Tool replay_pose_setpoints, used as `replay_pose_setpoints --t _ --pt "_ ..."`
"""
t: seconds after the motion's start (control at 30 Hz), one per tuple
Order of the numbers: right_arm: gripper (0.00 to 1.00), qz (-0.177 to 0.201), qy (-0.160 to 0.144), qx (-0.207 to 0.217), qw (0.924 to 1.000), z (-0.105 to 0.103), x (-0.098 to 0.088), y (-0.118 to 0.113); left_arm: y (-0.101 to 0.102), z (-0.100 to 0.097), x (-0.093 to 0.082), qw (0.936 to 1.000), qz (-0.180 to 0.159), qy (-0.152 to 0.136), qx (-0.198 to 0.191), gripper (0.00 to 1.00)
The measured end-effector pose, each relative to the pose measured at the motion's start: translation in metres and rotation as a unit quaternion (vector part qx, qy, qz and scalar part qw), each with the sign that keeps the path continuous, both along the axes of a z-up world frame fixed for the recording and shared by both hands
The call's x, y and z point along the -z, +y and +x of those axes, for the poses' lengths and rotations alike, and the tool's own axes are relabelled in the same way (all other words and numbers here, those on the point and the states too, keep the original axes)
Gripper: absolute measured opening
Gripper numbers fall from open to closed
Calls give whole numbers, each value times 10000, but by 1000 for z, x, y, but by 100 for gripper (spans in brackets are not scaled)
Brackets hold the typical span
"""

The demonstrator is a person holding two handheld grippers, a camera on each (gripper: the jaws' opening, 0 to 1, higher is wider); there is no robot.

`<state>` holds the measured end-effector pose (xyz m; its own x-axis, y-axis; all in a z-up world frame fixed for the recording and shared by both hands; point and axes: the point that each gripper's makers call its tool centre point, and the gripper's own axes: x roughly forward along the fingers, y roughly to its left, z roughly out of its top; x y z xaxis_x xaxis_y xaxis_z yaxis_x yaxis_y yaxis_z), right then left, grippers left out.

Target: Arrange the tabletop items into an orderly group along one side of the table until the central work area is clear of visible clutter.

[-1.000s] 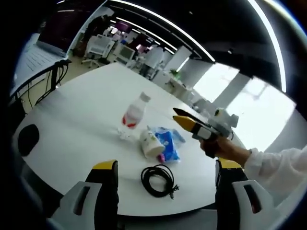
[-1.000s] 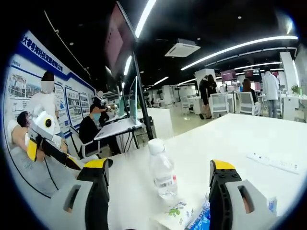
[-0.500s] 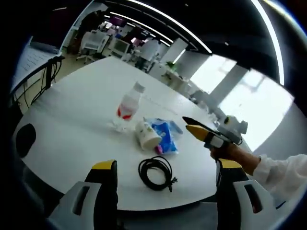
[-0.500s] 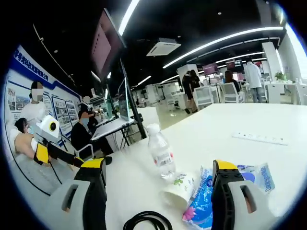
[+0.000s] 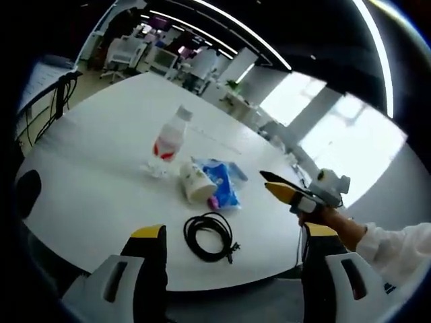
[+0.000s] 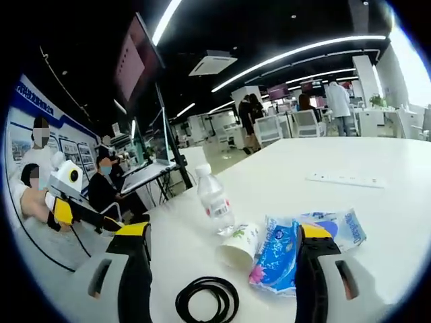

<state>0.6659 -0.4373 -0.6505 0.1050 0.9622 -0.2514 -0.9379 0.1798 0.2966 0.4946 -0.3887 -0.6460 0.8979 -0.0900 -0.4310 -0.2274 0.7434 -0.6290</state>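
Centrally on the white table [image 5: 87, 195], a clear water bottle [image 5: 167, 138] is stood upright, with a paper cup [image 5: 193, 184] tipped on its side just beside it and a blue tissue pack [image 5: 220, 186] touching the cup. A coiled black cable [image 5: 209, 236] is laid nearer the edge. The left gripper [image 5: 232, 269] and right gripper [image 6: 222, 269] are held with jaws spread wide, nothing gripped.

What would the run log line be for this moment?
left gripper: open, empty | right gripper: open, empty | bottle, cup, blue packet, cable: untouched on table
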Motion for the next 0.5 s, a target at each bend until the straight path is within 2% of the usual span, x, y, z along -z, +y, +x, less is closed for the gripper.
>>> replay_pose_setpoints --t 0.17,0.27,0.3,0.43,0.5 --pt "85 -39 11 82 10000 1 0 -2 0 -1 1 9998 -191 -2 -78 78" --pt "84 -80 33 153 9998 0 0 -3 -1 -1 0 9998 -170 6 -69 78" --pt "84 -85 50 185 9998 1 0 -4 -2 -1 -1 9999 -137 15 -42 78" --pt "82 -143 89 508 9986 5 4 -12 -4 1 -4 9981 513 99 315 78" --pt "81 -102 221 678 9974 8 5 -17 -8 5 -6 9981 454 71 414 77"
